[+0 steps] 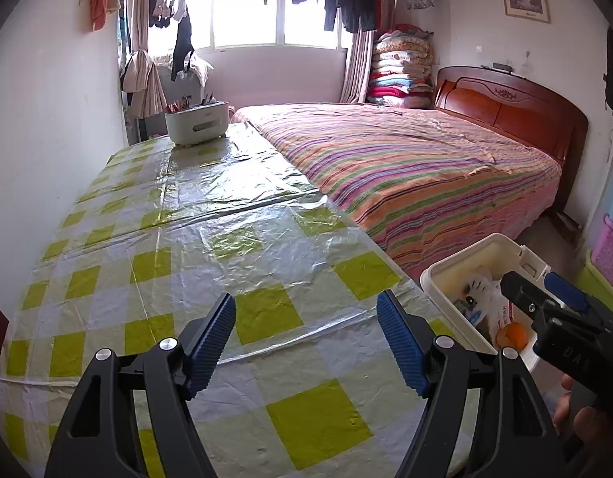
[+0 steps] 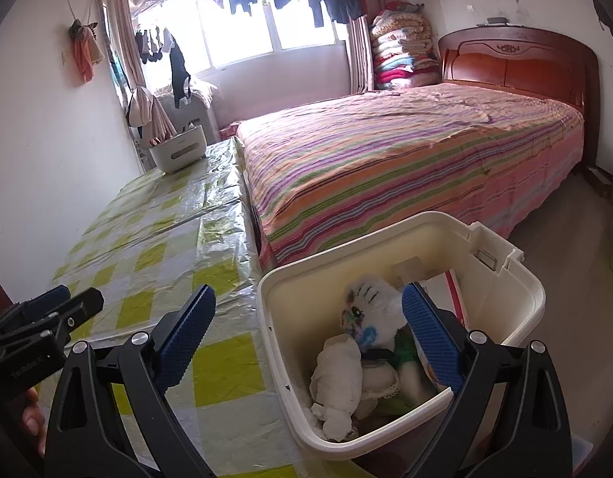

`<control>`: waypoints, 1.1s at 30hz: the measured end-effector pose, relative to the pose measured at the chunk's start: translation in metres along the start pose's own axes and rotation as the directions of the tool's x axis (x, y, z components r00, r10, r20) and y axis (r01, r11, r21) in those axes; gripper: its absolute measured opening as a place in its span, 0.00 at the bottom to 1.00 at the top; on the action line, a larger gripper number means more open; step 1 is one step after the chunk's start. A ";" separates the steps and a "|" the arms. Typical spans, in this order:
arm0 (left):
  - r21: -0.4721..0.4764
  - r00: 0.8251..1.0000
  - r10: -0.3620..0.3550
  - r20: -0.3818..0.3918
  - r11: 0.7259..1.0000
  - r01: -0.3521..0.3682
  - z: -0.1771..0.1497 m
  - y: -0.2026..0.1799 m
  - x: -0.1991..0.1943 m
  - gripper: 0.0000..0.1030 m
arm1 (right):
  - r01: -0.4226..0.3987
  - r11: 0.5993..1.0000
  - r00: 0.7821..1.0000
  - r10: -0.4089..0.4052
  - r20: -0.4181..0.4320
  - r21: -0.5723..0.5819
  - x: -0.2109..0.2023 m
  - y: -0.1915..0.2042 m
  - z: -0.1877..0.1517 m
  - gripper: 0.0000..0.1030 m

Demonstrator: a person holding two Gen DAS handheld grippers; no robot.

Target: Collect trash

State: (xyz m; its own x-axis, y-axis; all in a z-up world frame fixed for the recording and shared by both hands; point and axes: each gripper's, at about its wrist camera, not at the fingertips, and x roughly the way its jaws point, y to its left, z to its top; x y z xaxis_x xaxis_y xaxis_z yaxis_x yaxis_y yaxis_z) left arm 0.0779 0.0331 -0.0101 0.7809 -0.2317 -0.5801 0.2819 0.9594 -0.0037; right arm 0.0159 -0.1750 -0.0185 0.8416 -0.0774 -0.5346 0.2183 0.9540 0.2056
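From the left wrist view, the surface (image 1: 211,239) under its green-checked plastic cover is seen nearly whole, with only a white holder (image 1: 197,121) standing at its far end, toward twelve o'clock. The white bin (image 1: 446,267) is caught only at four o'clock there, partly hidden by the right gripper (image 1: 545,290). From the right wrist view, the inside of the bin (image 2: 501,298) is shown plainly: crumpled white trash (image 2: 338,374) and printed wrappers lie heaped at its bottom (an orange piece is made out only in the left view).

The left gripper (image 1: 306,342) is held over bare cover with its fingers (image 1: 211,342) spread wide, nothing between them and nothing touched. The right gripper (image 2: 306,338) is likewise spread wide, one finger over the surface's edge and the other over the bin; nothing is pinched, and whether the right finger (image 2: 430,338) touches the bin's rim cannot be told.

The bin sits just beside the surface's right edge, near the striped bed (image 2: 386,159). Open cover stretches from the fingers to the holder, and a strip of floor is seen past the bin at three o'clock.
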 end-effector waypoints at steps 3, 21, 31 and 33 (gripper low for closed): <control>0.005 1.000 0.003 -0.007 1.000 -0.003 -0.002 -0.001 0.003 0.69 | -0.004 1.000 1.000 0.004 -0.005 0.007 0.001 0.000 -0.001 0.91; 0.032 1.000 0.004 -0.016 0.999 -0.003 -0.005 -0.004 0.004 0.69 | -0.003 1.000 1.000 0.003 -0.014 0.015 0.004 -0.002 -0.002 0.91; 0.044 1.000 0.004 -0.025 0.999 -0.003 -0.007 -0.006 0.006 0.69 | -0.006 1.000 1.000 0.007 -0.023 0.026 0.005 -0.004 -0.002 0.91; 0.046 1.000 0.003 -0.027 0.999 -0.002 -0.007 -0.007 0.007 0.69 | -0.008 1.000 1.000 0.008 -0.022 0.031 0.004 -0.004 -0.002 0.91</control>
State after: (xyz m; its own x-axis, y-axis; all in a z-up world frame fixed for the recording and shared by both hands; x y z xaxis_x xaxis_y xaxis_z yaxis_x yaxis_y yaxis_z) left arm 0.0772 0.0261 -0.0199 0.7663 -0.2244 -0.6019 0.3060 0.9514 0.0348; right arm 0.0174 -0.1788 -0.0233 0.8325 -0.0631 -0.5504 0.2269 0.9452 0.2347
